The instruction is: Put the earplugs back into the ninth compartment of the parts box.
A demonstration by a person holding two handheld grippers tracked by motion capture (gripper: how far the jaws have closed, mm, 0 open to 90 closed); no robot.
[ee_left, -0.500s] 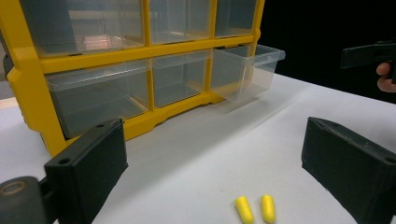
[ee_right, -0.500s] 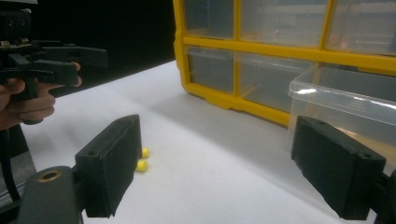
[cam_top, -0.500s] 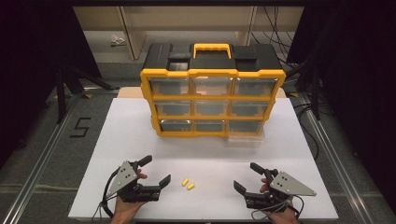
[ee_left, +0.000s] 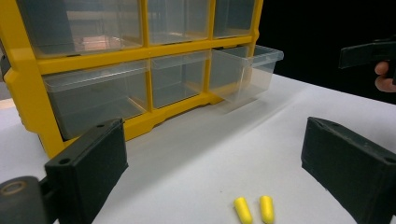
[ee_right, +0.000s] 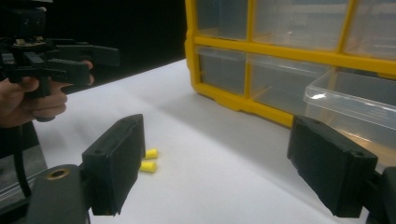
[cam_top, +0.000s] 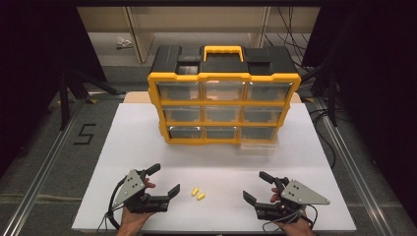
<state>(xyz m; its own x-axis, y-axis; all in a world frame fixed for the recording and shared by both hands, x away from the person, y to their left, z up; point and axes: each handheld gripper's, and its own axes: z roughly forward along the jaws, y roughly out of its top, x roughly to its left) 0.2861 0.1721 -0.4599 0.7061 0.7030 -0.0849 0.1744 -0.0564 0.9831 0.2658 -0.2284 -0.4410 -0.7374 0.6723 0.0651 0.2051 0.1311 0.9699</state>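
On the surface: two yellow earplugs (cam_top: 197, 193) are lain side by side.
Fingers: both grippers are spread, nothing grasped.
Risk: a plug may be rolled away if nudged.

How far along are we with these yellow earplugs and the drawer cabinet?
Done: the bottom-right drawer of the cabinet is pulled out. In hand: nothing; the left gripper and right gripper are both open. Left, likely: the two earplugs lie on the table, not in any drawer.

Overhead light brightens the white table (cam_top: 147, 137); surroundings stay dark; gripper views show soft, slightly blurred foregrounds.
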